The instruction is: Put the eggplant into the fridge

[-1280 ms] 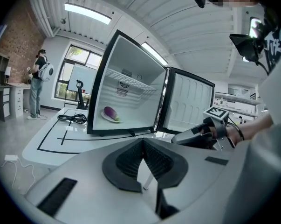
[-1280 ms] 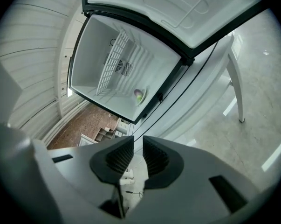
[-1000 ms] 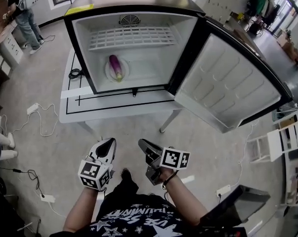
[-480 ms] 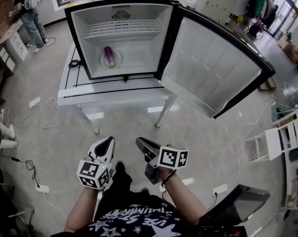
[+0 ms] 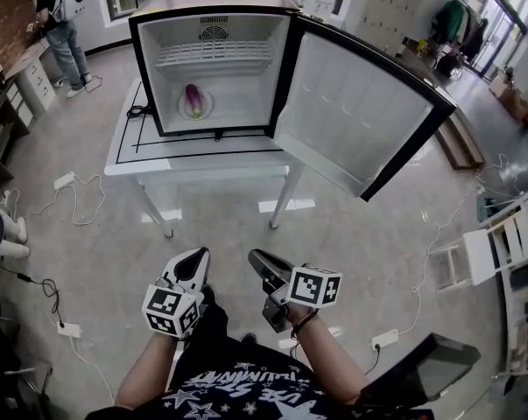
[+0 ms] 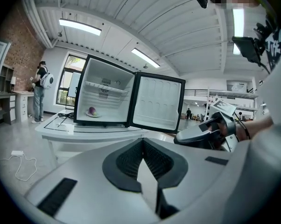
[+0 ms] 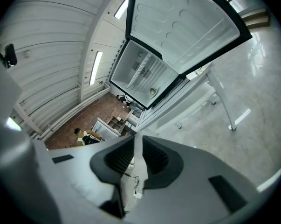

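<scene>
A purple eggplant [image 5: 193, 101] lies on a white plate [image 5: 196, 110] on the floor of the small fridge [image 5: 213, 24], under its wire shelf. The fridge stands on a white table [image 5: 202, 160] with its door [image 5: 355, 112] swung wide open to the right. Both grippers are held low near my body, far from the fridge. My left gripper [image 5: 193, 255] is shut and holds nothing, and so is my right gripper [image 5: 256, 257]. From the left gripper view, the eggplant [image 6: 92, 111] shows small in the fridge beyond the left gripper [image 6: 142, 141]; the right gripper [image 6: 196, 134] is beside it.
Grey floor lies between me and the table. Cables and power strips [image 5: 66, 182] trail on the floor at left. A person with a backpack [image 5: 62, 16] stands at a desk at far left. White shelving [image 5: 500, 252] stands at right.
The fridge and table have drawn farther away and higher in the head view, as I have backed off. The eggplant stays on its plate. Both grippers stay shut near my body.
</scene>
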A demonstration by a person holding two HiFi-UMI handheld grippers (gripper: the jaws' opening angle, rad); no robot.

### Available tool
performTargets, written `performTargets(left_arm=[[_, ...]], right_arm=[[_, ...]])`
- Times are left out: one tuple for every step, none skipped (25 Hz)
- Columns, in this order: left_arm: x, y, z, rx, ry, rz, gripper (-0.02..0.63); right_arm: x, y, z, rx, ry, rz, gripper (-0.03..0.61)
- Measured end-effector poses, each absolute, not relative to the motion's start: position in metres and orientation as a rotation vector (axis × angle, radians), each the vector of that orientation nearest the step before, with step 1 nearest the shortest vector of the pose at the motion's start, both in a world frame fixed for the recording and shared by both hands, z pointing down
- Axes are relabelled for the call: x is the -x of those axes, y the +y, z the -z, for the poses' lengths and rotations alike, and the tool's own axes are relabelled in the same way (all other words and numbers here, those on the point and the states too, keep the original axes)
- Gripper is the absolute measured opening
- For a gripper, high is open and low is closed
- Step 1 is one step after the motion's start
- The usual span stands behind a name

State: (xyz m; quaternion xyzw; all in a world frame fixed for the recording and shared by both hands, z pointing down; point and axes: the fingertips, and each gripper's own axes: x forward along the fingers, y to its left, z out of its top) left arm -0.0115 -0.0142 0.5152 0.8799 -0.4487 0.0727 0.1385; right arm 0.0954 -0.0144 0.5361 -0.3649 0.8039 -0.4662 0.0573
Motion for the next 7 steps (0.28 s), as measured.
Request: performTargets(left_arm=[[0.008,-0.009,-0.515,-2.549,-1.294,-0.209,0.008],[0.005,-0.004,-0.514,-2.552,-1.290,-0.209,0.008],[0.002,0.001,-0.513,-2.555,-1.287,-0.210,0.009],[0.000,0.005,-0.512,-2.557,-1.283,-0.210,0.008],[-0.003,0.010,-0.511,-2.560,-1.279,-0.210,0.008],[-0.005,0.014,-0.510,-2.563,-1.274,-0.210,0.009],[-0.008,0.018,-0.509,-2.567,-1.269,-0.209,0.008]], right_arm=[[-0.099,-0.009,-0.535,1.110,2.437,1.413,0.063],[-0.102,-0.003,-0.534,1.112,2.435,1.415,0.063],[-0.105,0.003,-0.533,1.113,2.431,1.417,0.063],[-0.108,0.007,-0.532,1.116,2.427,1.418,0.063],[-0.110,0.012,-0.531,1.119,2.424,1.418,0.063],[-0.113,0.017,-0.530,1.123,2.423,1.418,0.063],[-0.115,0.021,-0.529,1.127,2.421,1.416,0.063]])
